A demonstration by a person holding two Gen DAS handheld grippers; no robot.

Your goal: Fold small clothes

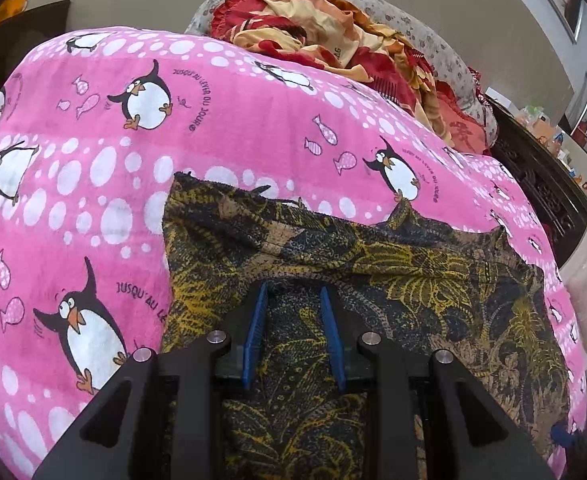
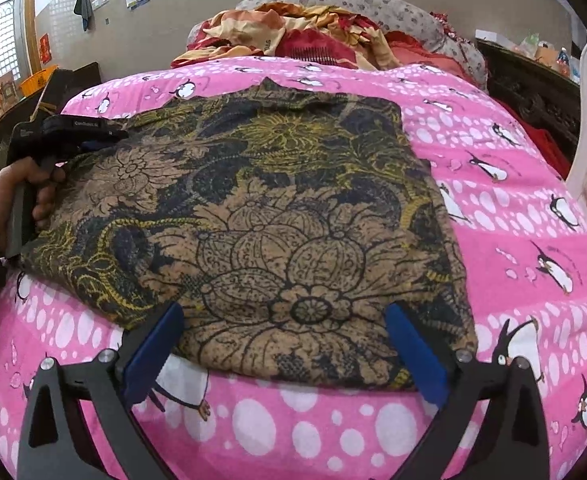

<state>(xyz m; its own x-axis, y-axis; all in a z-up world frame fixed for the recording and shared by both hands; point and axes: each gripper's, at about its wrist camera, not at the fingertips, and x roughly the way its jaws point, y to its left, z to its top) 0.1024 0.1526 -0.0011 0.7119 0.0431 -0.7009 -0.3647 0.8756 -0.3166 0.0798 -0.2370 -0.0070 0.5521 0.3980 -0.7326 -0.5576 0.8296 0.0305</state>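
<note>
While the pink penguin bedspread (image 2: 513,240) lies flat, left gripper (image 1: 293,292) jaws pinch the garment (image 2: 273,208); right gripper (image 2: 285,312) jaws gape.

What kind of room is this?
Most likely a bedroom in a home: a pink penguin-print bedsheet covers a bed, with a floral pillow and a rumpled red blanket at its head.

Soft, even indoor light – sharp centres, fisheye bending and dark corners
</note>
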